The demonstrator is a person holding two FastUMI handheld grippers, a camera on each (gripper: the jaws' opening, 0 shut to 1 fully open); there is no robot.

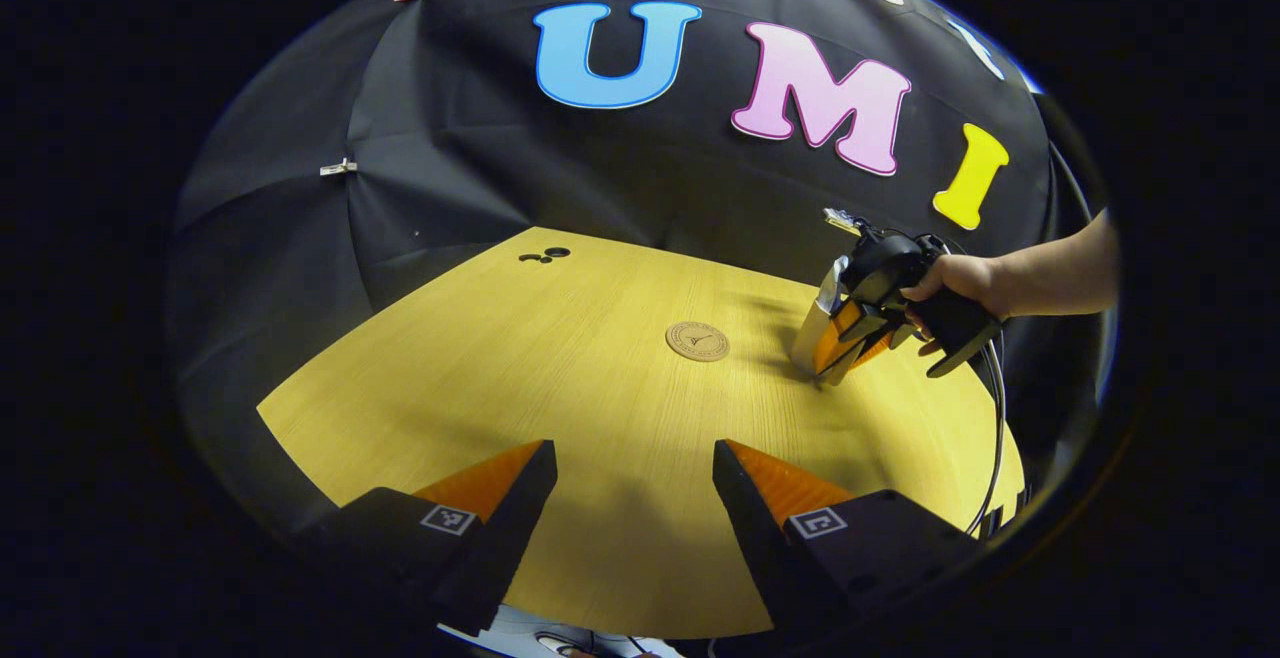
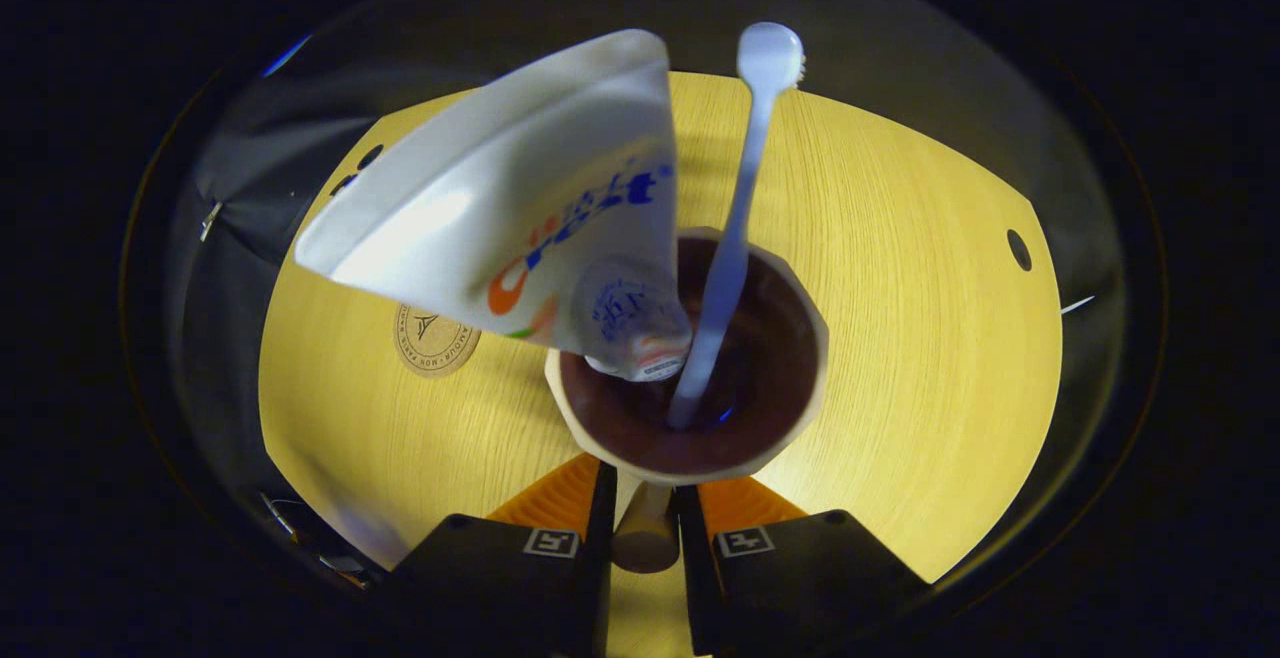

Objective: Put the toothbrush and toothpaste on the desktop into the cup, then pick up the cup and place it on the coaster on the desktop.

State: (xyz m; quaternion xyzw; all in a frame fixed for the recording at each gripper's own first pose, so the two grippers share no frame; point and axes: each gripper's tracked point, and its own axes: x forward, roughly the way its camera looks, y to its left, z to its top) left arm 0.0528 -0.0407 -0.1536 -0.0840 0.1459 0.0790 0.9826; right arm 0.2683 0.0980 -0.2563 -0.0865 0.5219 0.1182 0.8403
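A pale cup [image 2: 815,363] with a dark inside holds the white toothpaste tube [image 2: 520,208], cap down, and a light toothbrush [image 2: 735,228], head up. My right gripper [image 2: 645,498] is shut on the cup's handle [image 2: 645,538]. The round brown coaster [image 2: 436,340] lies on the wooden desktop to the cup's left, apart from it. In the left gripper view, a hand holds the right gripper [image 1: 840,353] with the cup [image 1: 810,333] at the table's right, just right of the coaster [image 1: 697,341]. My left gripper [image 1: 635,468] hangs open over the near table, holding nothing.
The desktop [image 1: 560,388] is bare wood with small dark holes at its far left corner [image 1: 545,256] and one on the right [image 2: 1018,250]. Black cloth walls the booth behind. A cable [image 1: 995,438] trails from the right gripper.
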